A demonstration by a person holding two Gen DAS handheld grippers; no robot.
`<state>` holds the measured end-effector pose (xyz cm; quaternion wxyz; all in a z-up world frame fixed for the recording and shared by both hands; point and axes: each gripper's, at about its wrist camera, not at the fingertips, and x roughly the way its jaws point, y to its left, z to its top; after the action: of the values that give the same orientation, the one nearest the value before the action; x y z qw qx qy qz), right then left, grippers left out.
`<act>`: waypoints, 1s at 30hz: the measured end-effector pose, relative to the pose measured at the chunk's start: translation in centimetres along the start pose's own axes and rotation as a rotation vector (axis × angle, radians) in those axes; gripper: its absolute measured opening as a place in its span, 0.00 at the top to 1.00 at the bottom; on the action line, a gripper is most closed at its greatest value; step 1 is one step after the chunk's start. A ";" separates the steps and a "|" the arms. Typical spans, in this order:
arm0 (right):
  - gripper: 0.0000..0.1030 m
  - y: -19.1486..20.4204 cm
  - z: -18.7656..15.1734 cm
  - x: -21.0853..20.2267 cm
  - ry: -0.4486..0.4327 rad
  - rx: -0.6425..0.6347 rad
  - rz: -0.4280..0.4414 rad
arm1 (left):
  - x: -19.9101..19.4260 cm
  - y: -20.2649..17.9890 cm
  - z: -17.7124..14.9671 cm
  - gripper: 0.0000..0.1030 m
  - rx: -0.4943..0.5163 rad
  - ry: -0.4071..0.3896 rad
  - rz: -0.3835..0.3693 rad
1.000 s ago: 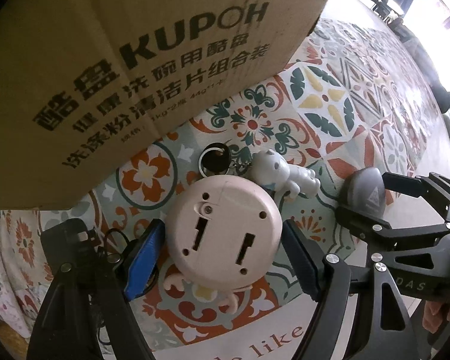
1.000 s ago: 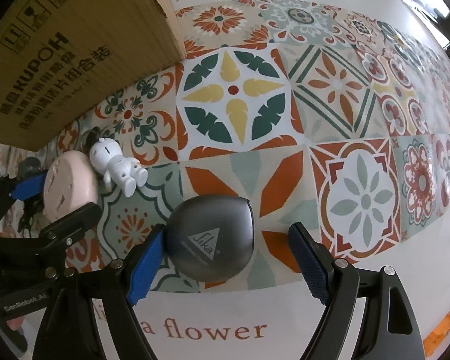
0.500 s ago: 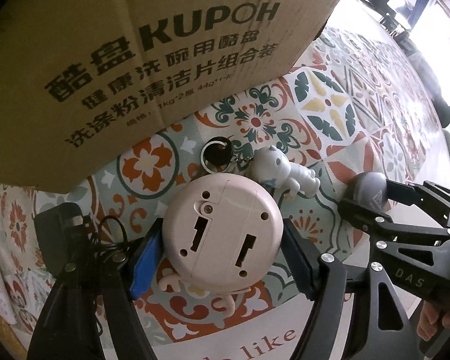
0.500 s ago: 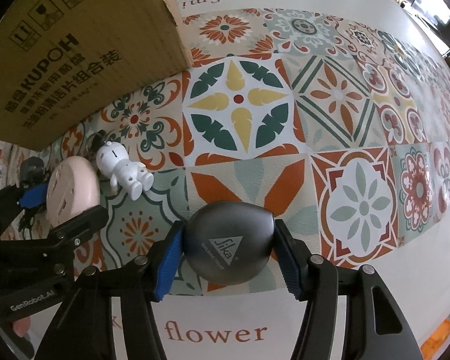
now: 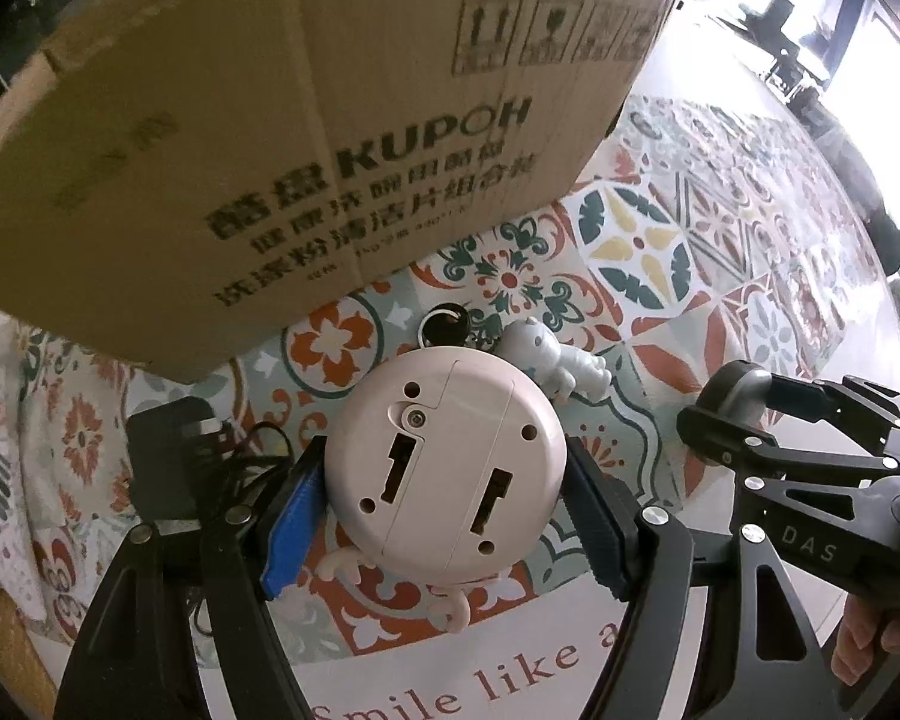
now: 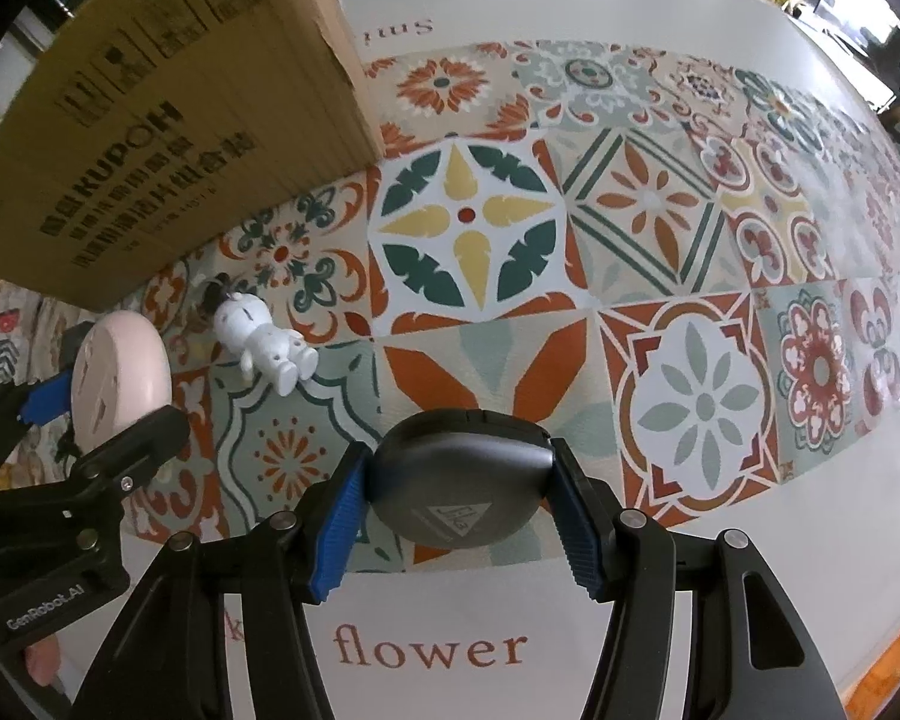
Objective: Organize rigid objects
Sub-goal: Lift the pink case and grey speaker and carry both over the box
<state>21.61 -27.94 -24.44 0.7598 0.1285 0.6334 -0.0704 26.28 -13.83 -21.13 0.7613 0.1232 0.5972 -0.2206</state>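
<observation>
Pink clock btwn left claw pads (gripped).

Left tongs pointing steeply downward, blue-padded jaws clamped on a round pink device, right tongs alongside, likewise steeply down, jaws just closed onto a dark grey rounded case, fingertips visible at handle.

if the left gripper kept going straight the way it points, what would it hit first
Probably the patterned tablecloth just below: the left gripper points steeply down and is already shut on the pink round clock, so the clock's underside would likely touch down first. Depth is hard to judge.
</observation>
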 end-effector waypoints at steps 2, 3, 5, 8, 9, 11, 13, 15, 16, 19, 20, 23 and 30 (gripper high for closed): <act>0.43 0.1 -0.1 -0.8 -0.011 -0.005 0.003 | -0.7 0.3 -0.1 0.28 -0.009 -0.011 0.004; 0.43 0.2 -0.1 -1.1 -0.015 -0.008 0.003 | -1.0 0.3 -0.2 0.28 -0.012 -0.015 0.005; 0.43 0.3 -0.2 -1.8 -0.028 -0.015 0.004 | -1.6 0.6 -0.4 0.28 -0.021 -0.029 0.004; 0.43 0.7 -0.1 -3.1 -0.053 -0.026 0.007 | -2.8 1.0 -0.6 0.28 -0.032 -0.054 0.008; 0.43 0.8 0.0 -3.5 -0.062 -0.029 0.009 | -3.2 1.1 -0.6 0.28 -0.034 -0.063 0.010; 0.43 1.1 0.1 -4.4 -0.082 -0.039 0.009 | -3.8 1.0 -0.4 0.28 -0.044 -0.082 0.013; 0.43 1.2 0.1 -5.3 -0.100 -0.048 0.012 | -4.4 1.2 -0.4 0.28 -0.052 -0.096 0.018; 0.43 1.7 0.0 -6.1 -0.118 -0.055 0.012 | -5.1 1.3 -0.2 0.28 -0.062 -0.113 0.027; 0.43 2.0 -0.1 -6.3 -0.131 -0.059 0.013 | -5.6 1.5 -0.3 0.28 -0.069 -0.124 0.028; 0.43 2.8 0.0 -7.3 -0.162 -0.073 0.017 | -7.0 1.7 -0.2 0.28 -0.080 -0.154 0.032; 0.43 2.9 0.3 -7.3 -0.171 -0.076 0.021 | -7.3 1.7 -0.1 0.28 -0.082 -0.165 0.035; 0.43 3.6 0.5 -8.5 -0.204 -0.089 0.030 | -8.5 2.0 -0.1 0.28 -0.091 -0.192 0.044; 0.43 5.0 1.2 -11.2 -0.277 -0.127 0.045 | -11.5 2.7 0.2 0.28 -0.106 -0.263 0.042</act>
<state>22.01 -24.12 -12.76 0.8480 0.0835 0.5225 -0.0304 25.55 -9.34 -10.18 0.8429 0.0651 0.5003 -0.1869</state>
